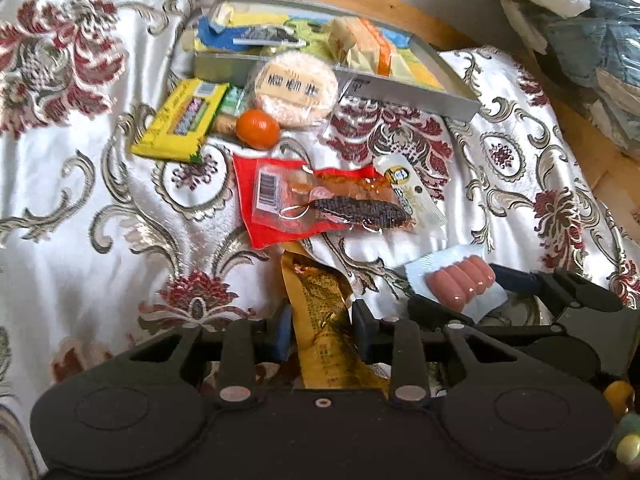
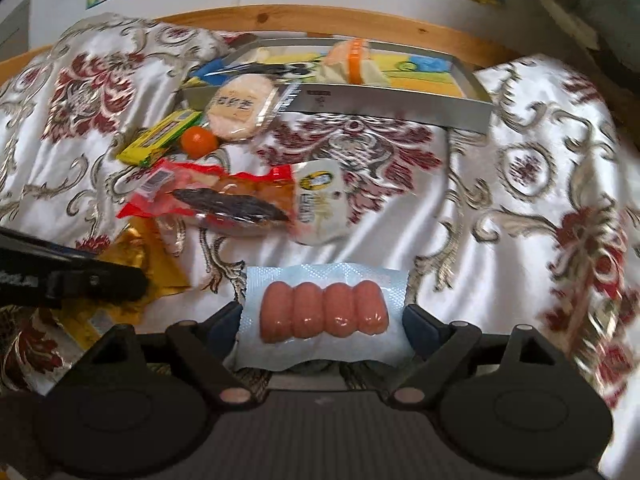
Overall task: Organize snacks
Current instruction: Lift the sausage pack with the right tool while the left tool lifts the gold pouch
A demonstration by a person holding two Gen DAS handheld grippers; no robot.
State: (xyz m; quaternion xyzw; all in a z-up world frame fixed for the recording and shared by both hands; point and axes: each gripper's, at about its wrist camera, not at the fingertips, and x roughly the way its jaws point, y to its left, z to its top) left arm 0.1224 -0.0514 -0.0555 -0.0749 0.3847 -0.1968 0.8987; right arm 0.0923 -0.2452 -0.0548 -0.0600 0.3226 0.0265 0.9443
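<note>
My left gripper [image 1: 320,322] sits low over the bedspread, shut on a gold snack packet [image 1: 314,288] that sticks out forward between its fingers. Just to its right, my right gripper [image 2: 322,320] is shut on a clear pack of pink sausages [image 2: 324,310], held flat by its two side edges. That sausage pack [image 1: 456,280] also shows in the left wrist view. A grey tray [image 1: 404,90] at the back holds several wrapped snacks. Loose in front of it lie a round rice cracker pack [image 1: 296,88], an orange [image 1: 257,129], a yellow box [image 1: 180,120], a red meat packet [image 1: 320,204] and a white packet [image 1: 408,192].
Everything lies on a white bedspread [image 2: 520,208] with red floral patterns, rumpled in places. A wooden bed rail [image 2: 400,34] runs behind the tray [image 2: 400,108]. Bagged clothes [image 1: 580,32] are stacked at the far right. The left gripper's finger [image 2: 100,280] reaches in from the left.
</note>
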